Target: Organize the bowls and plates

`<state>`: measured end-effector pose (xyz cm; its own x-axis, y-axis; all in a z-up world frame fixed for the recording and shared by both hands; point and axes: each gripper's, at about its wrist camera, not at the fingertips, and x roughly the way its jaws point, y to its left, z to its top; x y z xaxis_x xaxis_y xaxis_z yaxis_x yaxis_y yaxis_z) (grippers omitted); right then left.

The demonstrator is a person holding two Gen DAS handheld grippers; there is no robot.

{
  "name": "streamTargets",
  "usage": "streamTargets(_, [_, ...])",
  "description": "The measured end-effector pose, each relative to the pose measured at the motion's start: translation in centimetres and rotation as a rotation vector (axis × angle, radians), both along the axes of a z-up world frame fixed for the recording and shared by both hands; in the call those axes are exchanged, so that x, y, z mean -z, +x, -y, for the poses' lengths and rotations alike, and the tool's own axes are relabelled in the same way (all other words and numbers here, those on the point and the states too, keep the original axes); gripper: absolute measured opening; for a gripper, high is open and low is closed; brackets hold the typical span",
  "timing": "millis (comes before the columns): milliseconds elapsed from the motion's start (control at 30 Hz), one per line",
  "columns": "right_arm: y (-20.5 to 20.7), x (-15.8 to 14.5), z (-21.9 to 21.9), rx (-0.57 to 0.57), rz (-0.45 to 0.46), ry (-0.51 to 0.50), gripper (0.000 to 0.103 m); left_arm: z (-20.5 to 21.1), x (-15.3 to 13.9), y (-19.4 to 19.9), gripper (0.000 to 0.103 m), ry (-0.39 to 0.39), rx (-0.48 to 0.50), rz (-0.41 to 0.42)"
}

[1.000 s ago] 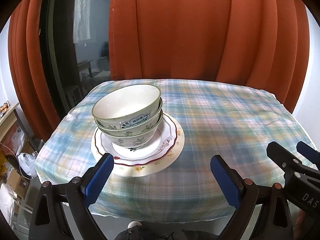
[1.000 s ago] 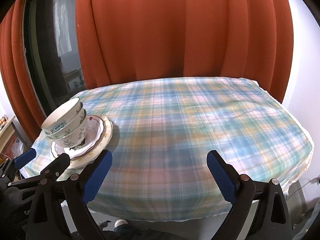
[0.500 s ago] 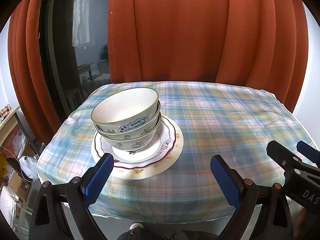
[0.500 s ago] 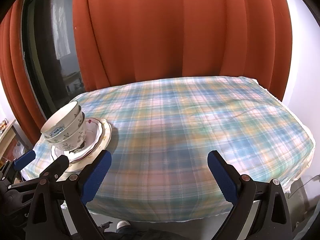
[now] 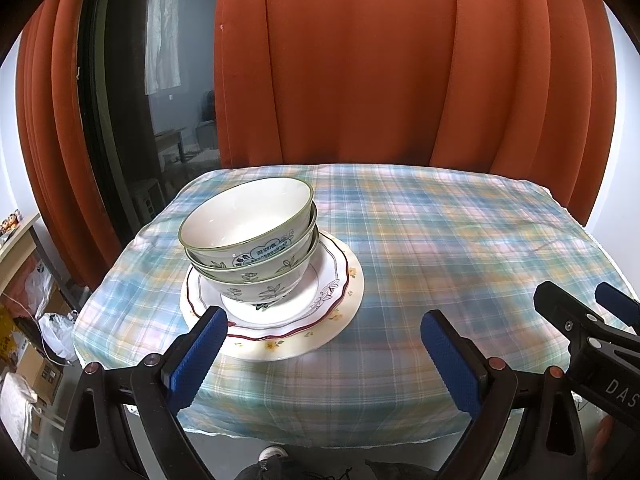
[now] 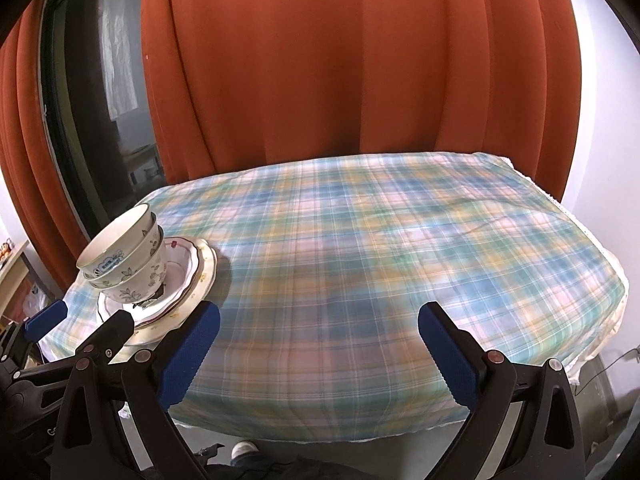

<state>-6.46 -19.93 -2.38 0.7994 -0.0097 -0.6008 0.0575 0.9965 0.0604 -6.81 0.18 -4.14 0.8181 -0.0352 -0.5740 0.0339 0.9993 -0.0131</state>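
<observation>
Bowls (image 5: 252, 240), three nested, sit on stacked plates (image 5: 280, 320) at centre left of your left view. Your left gripper (image 5: 320, 354) and right gripper (image 6: 318, 352), jaws apart and empty, have drawn back slightly; the stacking looks complete.

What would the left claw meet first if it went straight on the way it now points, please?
Probably the plaid tablecloth, just right of the stacked plates and bowls. The open left claw aims past the stack, though depth is hard to judge in this fisheye view.
</observation>
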Motion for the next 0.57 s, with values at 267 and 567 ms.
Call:
streamTargets(267, [0.03, 0.05, -0.02, 0.001, 0.0, 0.001, 0.101, 0.02, -0.04, 0.01, 0.098, 0.003, 0.001, 0.004])
streamTargets(567, [0.13, 0.07, 0.29, 0.004, -0.001, 0.003, 0.101, 0.3, -0.11, 0.2, 0.098, 0.0, 0.004, -0.003])
